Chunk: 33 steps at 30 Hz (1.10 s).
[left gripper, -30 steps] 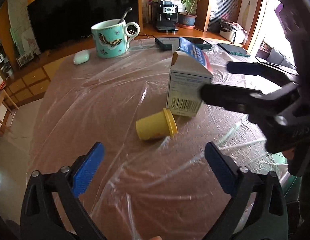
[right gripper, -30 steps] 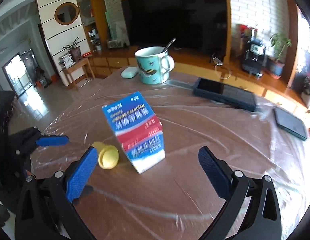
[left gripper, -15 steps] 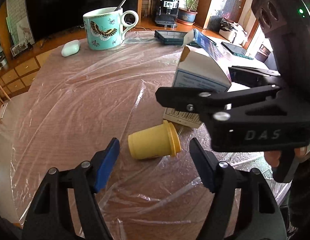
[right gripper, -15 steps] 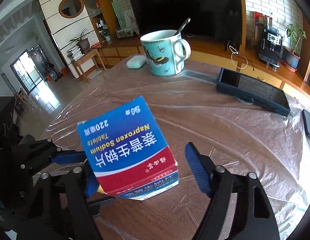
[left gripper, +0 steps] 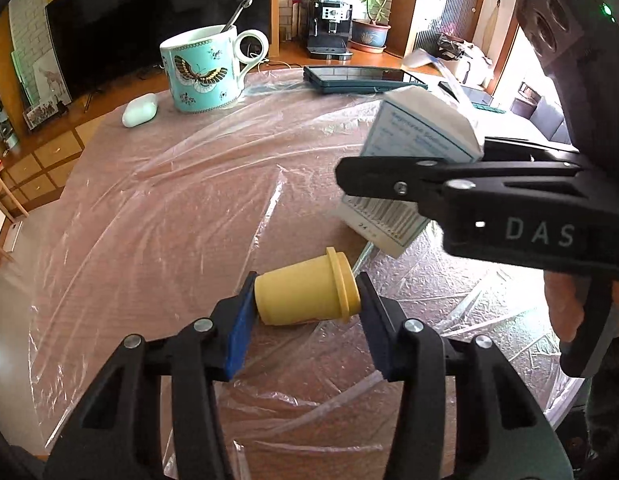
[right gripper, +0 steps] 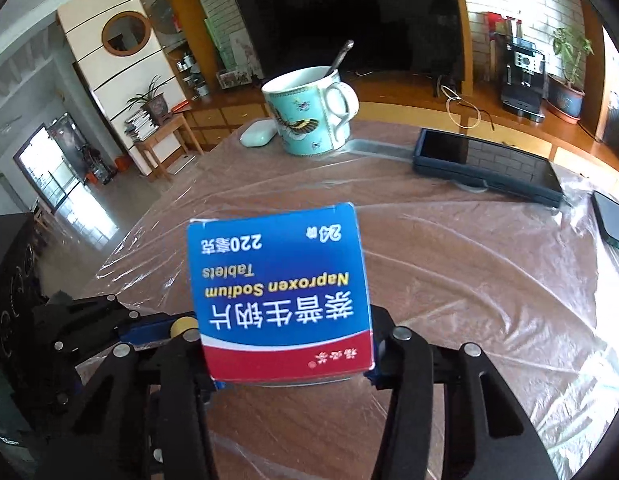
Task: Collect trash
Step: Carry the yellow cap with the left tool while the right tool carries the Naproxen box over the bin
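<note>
Small yellow plastic cup [left gripper: 307, 295] lies sideways near the film-covered table's [left gripper: 169, 216] near edge, pinched between the left gripper's [left gripper: 305, 322] blue pads. Right gripper [right gripper: 291, 364] clamps the tilted blue-and-red cardboard medicine box [right gripper: 279, 296], raised just beyond.

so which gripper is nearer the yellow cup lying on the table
Left. The left gripper has its pads on both ends of the yellow cup; the right gripper is beside it, clamped on the medicine box.

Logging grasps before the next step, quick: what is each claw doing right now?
Left claw: closed on the yellow cup.
Right claw: closed on the medicine box.
</note>
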Tool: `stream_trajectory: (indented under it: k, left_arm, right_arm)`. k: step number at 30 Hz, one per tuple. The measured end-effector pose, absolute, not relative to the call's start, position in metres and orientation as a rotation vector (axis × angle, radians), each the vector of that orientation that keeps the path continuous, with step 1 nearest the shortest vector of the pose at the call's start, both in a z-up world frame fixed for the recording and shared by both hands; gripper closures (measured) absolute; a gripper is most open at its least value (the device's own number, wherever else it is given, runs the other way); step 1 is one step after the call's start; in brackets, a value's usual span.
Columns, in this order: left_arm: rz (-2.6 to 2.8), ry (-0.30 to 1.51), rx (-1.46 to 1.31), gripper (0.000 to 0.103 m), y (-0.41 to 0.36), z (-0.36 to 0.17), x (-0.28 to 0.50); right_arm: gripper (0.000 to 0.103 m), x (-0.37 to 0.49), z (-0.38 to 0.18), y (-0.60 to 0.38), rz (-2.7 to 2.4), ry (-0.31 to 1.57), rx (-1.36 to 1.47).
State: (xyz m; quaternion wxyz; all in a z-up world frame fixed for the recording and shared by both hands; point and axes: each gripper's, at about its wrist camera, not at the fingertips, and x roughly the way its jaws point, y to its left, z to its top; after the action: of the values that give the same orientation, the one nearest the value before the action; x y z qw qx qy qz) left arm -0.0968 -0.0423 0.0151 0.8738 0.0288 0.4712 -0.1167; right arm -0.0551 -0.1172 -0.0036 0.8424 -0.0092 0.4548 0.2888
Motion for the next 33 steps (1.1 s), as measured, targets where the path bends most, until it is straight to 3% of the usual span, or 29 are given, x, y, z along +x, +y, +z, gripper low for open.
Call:
stream_trajectory:
  k: [33]
  left_arm:
    - [-0.355,0.898,0.068,0.054,-0.068,0.059,-0.171]
  right_arm:
    - [0.055,-0.174,0.049,-0.198,0.580,0.884,0.043]
